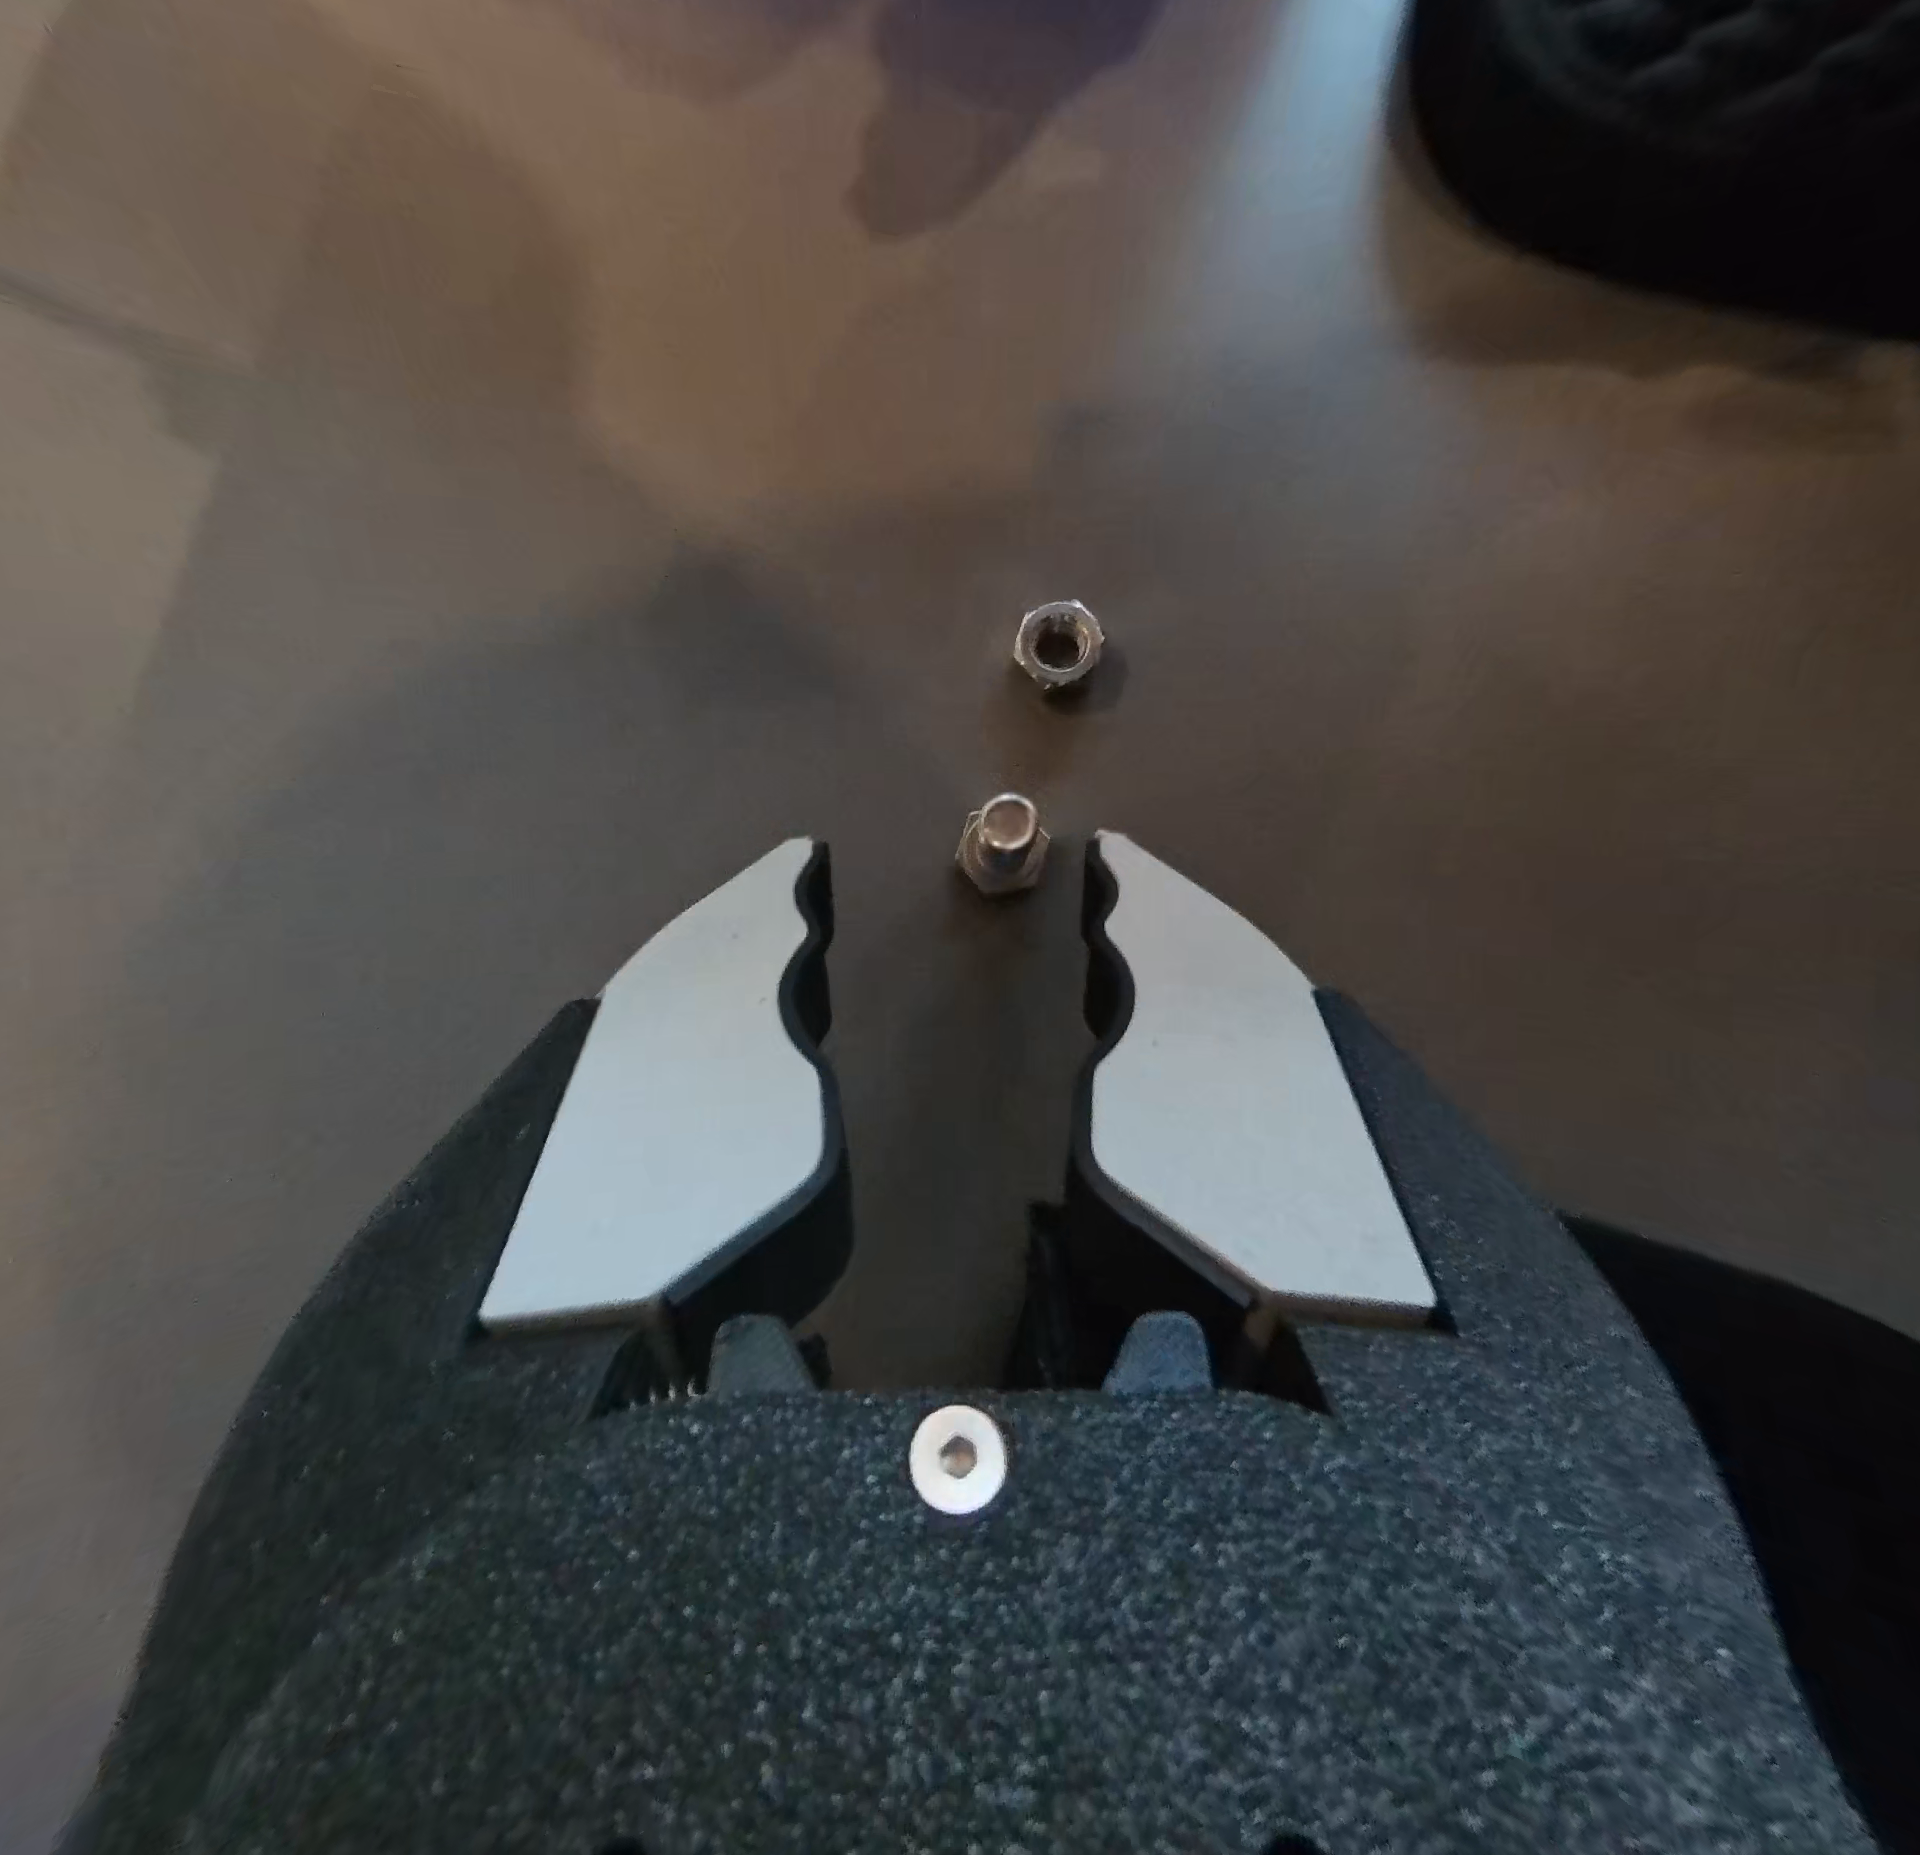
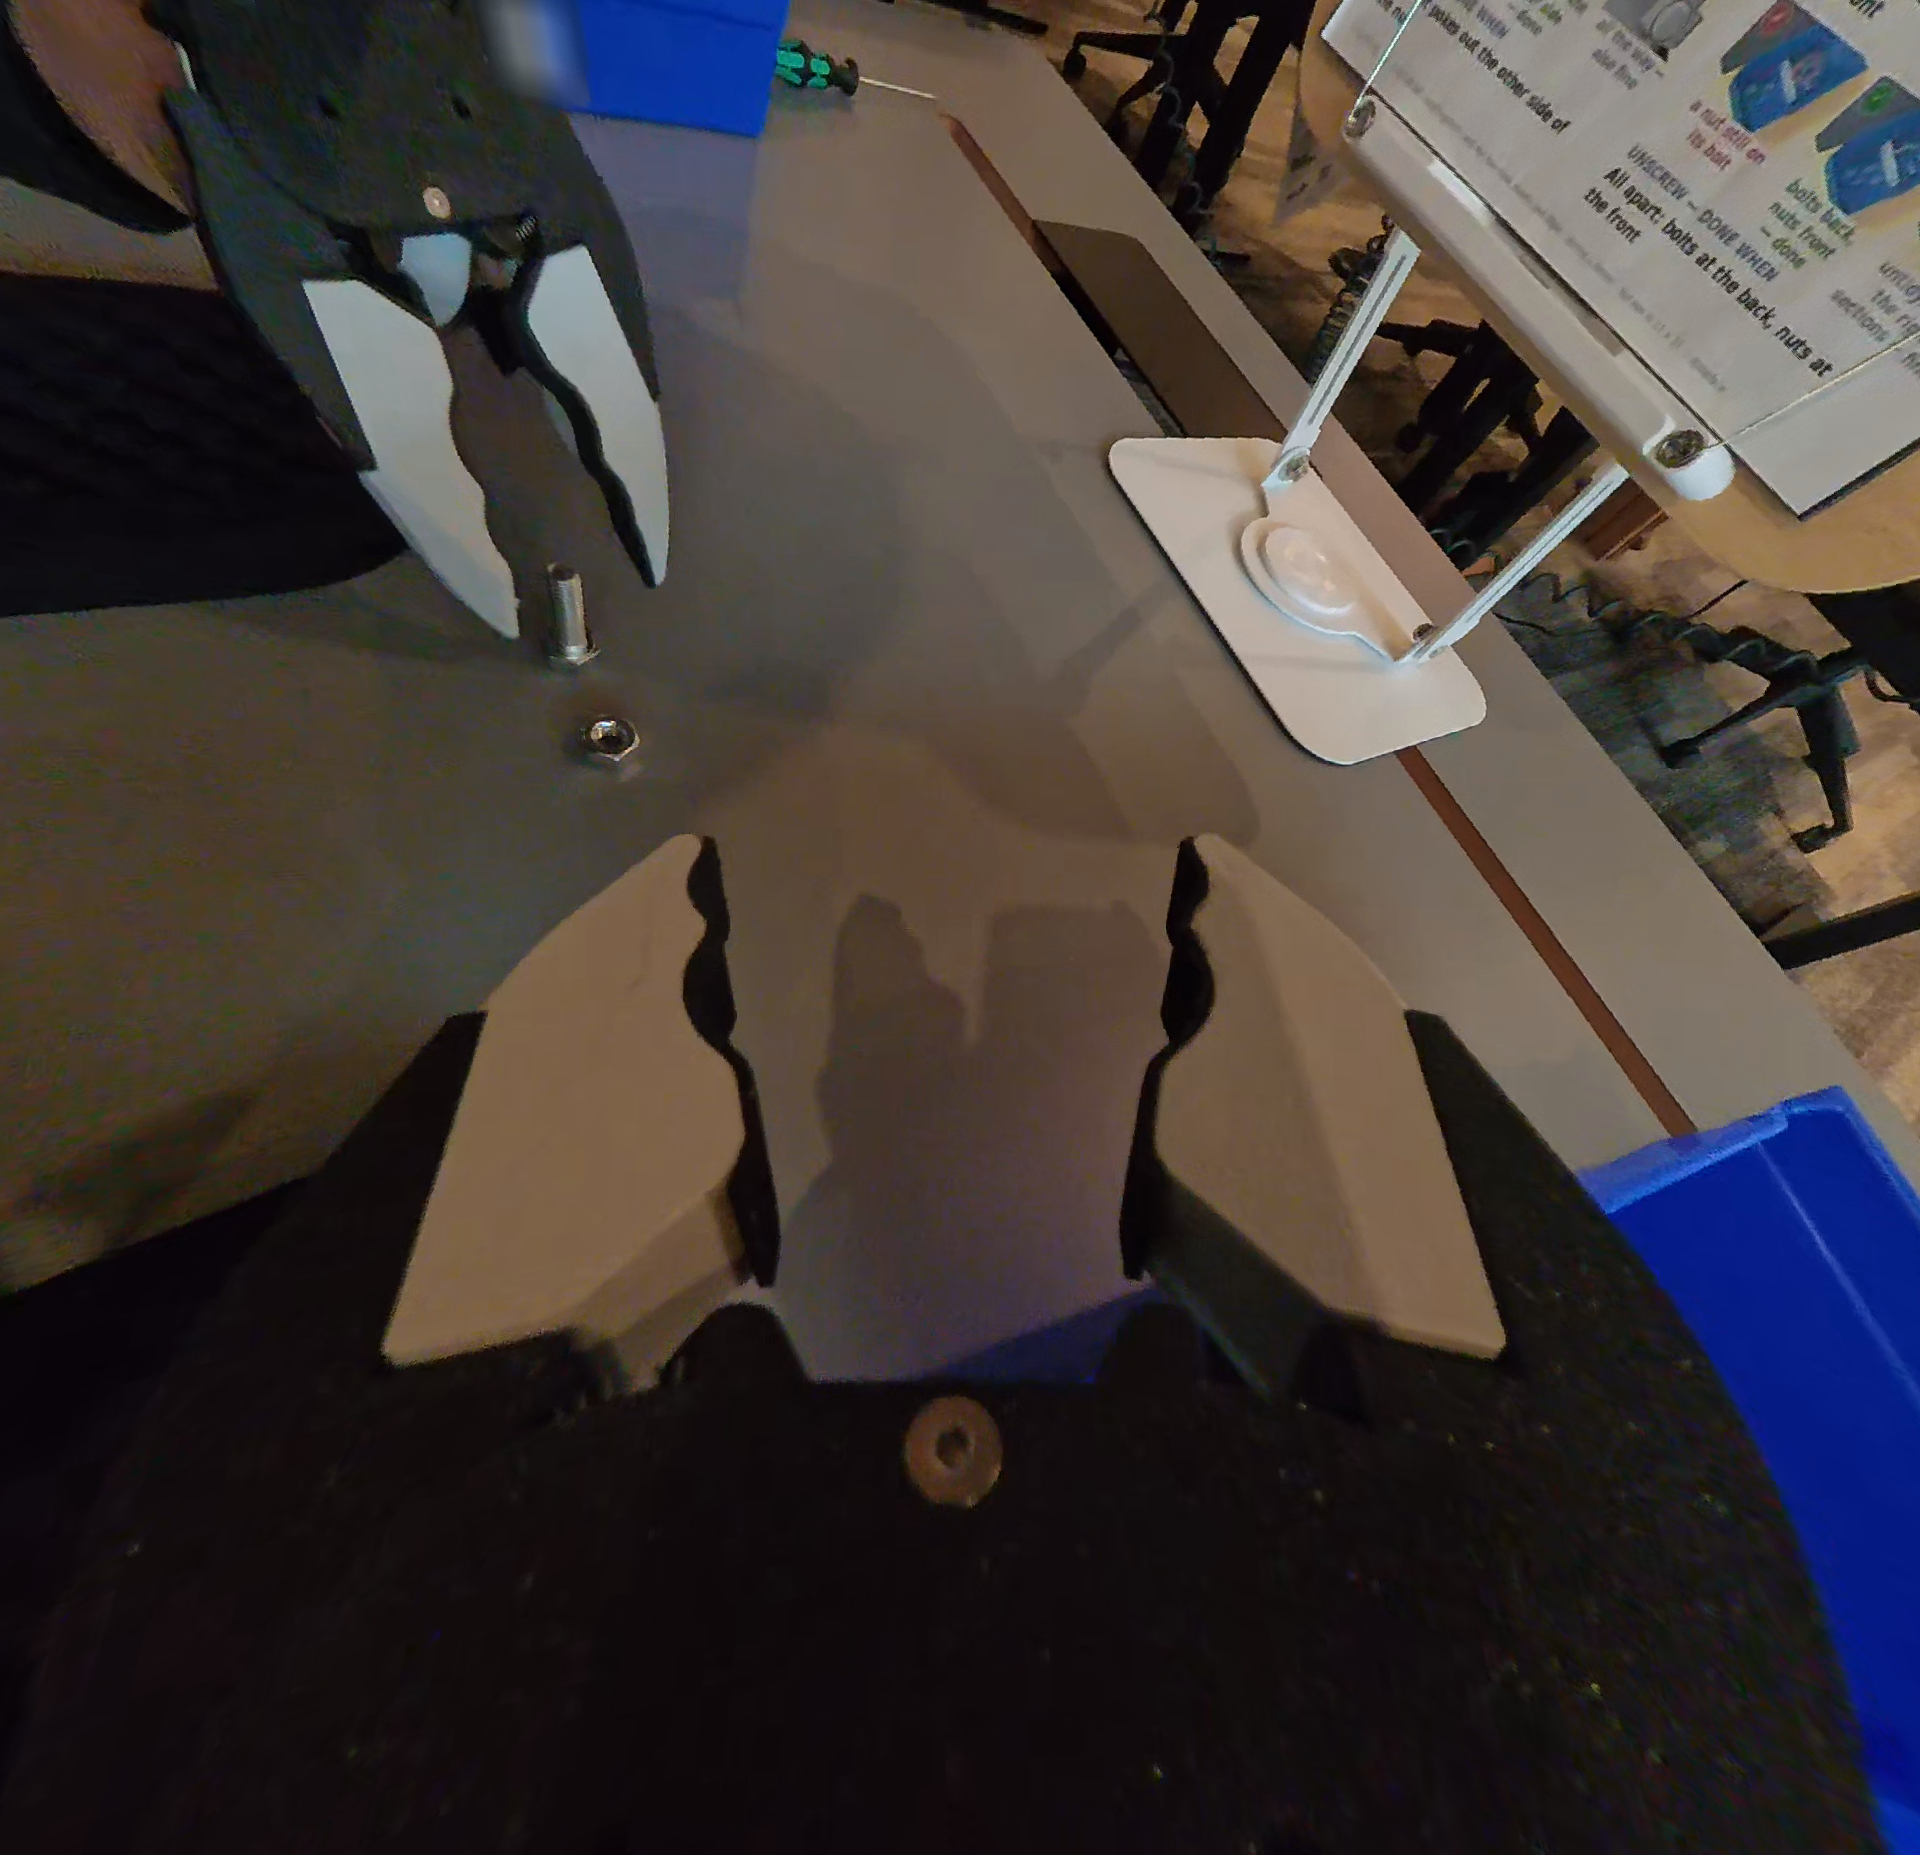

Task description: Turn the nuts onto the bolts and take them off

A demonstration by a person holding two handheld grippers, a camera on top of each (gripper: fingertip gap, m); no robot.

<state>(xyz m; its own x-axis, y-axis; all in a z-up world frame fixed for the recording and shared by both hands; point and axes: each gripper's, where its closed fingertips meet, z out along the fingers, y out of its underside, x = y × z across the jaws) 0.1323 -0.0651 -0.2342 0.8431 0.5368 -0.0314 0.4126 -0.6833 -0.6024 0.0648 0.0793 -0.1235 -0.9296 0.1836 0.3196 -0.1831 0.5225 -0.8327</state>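
Left hand-held gripper [image 1: 956, 849] released, jaws parted, poised over the bolt [image 1: 1000, 841] [image 2: 566, 616]. Bolt stood upright on its head on the grey bench [image 1: 416, 662] [image 2: 935, 558], just at the fingertips, not gripped. Loose nut [image 1: 1058, 650] [image 2: 608, 740] lay flat on the bench just beside the bolt, apart from it. Right hand-held gripper [image 2: 940, 849] likewise released, empty, hovering near the nut. Blue bins [image 2: 1787, 1338] at bench edges; white stand base [image 2: 1299, 600] with an instruction sheet [image 2: 1662, 174] nearby.
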